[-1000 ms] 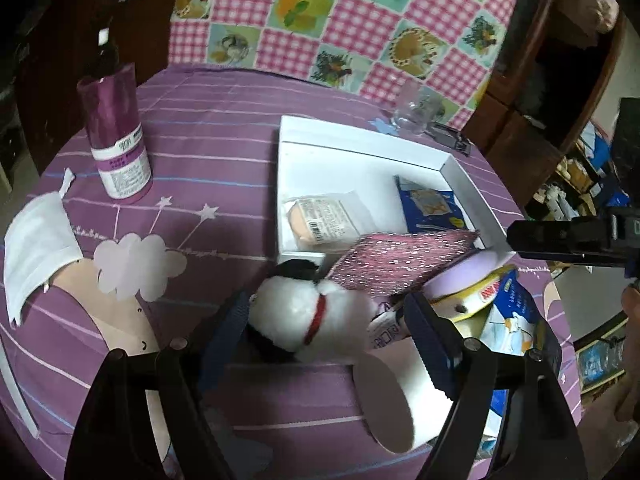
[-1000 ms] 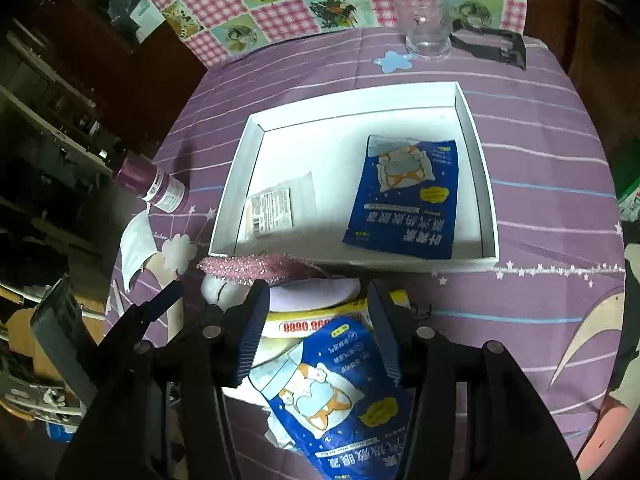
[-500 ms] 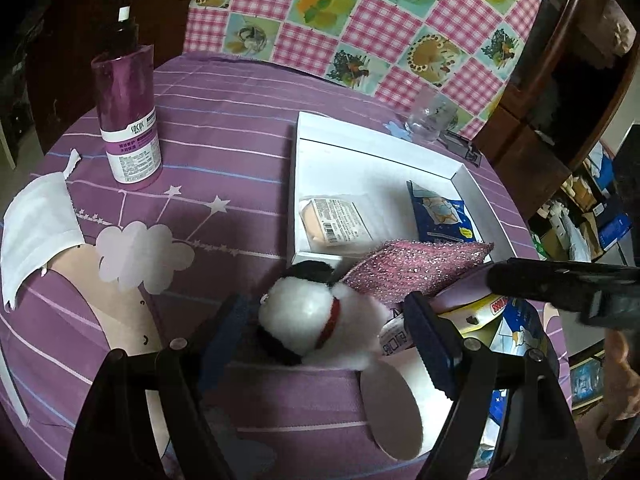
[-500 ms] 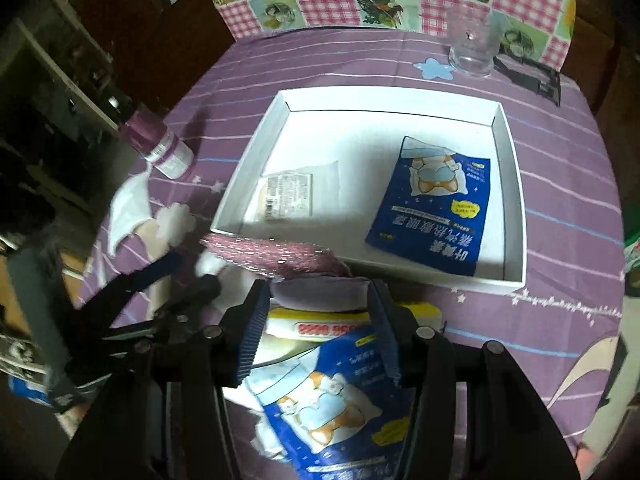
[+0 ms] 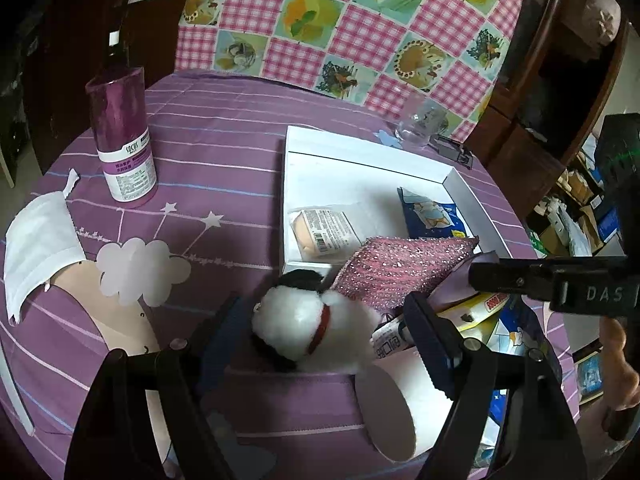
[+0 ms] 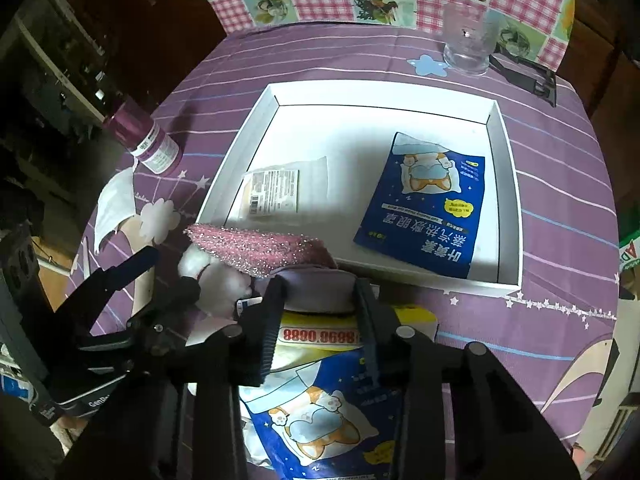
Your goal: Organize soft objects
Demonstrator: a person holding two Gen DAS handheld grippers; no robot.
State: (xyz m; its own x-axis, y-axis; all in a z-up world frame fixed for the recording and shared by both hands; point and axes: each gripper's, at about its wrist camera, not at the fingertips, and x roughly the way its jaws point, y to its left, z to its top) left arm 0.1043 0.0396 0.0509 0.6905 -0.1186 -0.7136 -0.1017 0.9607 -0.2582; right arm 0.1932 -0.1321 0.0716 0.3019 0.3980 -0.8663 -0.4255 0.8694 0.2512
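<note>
A white plush toy (image 5: 304, 328) with a red collar lies on the purple cloth between the fingers of my left gripper (image 5: 326, 332), which stands open without touching it. A pink glitter sponge (image 6: 256, 248) leans over the plush and a lilac soft pad (image 6: 320, 292). My right gripper (image 6: 320, 320) is closing, and its pads meet the sides of that lilac pad. Under it lie a yellow pack (image 6: 320, 336) and a blue packet (image 6: 320, 420). The white tray (image 6: 384, 92) holds another blue packet (image 6: 424, 208) and a wrapped puff (image 6: 276, 192).
A purple bottle (image 5: 120, 140) stands at the left, with a white face mask (image 5: 36, 248) near the table's edge. Beyond the tray are a clear glass (image 6: 468, 44) and a black clip (image 6: 528, 76). A checked cloth hangs behind the table.
The right gripper's jaws have narrowed onto the lilac pad, and its view has rolled a little. The left gripper stays around the plush toy.
</note>
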